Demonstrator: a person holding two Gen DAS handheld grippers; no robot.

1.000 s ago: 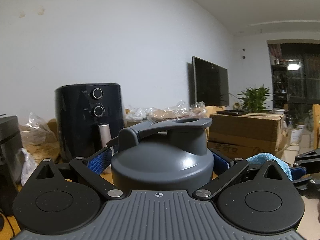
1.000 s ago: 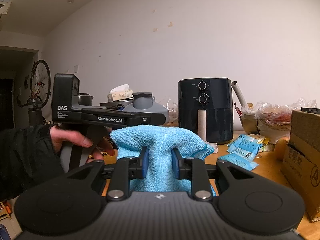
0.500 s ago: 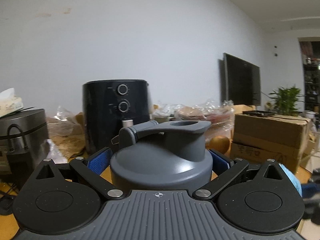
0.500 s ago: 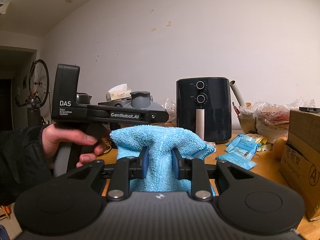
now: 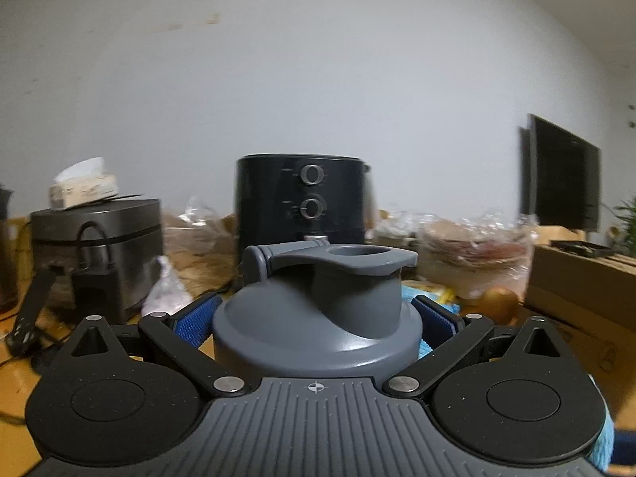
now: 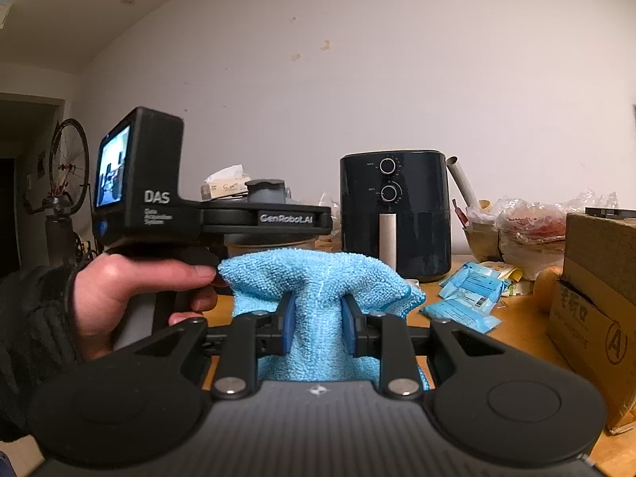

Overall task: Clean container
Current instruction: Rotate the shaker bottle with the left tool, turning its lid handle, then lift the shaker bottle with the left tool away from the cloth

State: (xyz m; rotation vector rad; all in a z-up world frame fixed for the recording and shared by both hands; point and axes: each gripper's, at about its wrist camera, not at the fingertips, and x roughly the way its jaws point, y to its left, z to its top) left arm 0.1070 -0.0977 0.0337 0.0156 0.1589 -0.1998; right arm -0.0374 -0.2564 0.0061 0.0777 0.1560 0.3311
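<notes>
In the right wrist view, at about nine o'clock, a person's hand [image 6: 131,298] in a dark sleeve grips the handle of the left gripper [image 6: 274,218], whose flat body reaches toward the middle of the frame with the container [image 6: 265,190] caught at its far end; only the grey spout cap shows above it there. The left wrist view shows that grip closely: the blue pads [image 5: 197,317] press on either flank of the container's grey domed lid, so this gripper is closed on the container, which stands upright, its long axis vertical, its flip cap and carry loop toward twelve o'clock. At six o'clock in the right wrist view, the right gripper [image 6: 316,328] pinches a bunched blue cloth [image 6: 318,282] between its pads, the cloth swelling up above the fingers. From this gripper the container lies toward ten o'clock, a little higher and just beyond the cloth's top edge, near but not touching as far as I can tell. The coming move, I judge, turns on that offset: the cloth hand must travel up and leftward to meet the container's side, or the left hand must bring the container across; the cloth hand looks the nearer. Farther right, a black air fryer [image 6: 395,214] stands at one o'clock on the wooden table [image 6: 512,318], blue packets [image 6: 469,298] at three o'clock, and a cardboard box [image 6: 596,318] at the right edge.
</notes>
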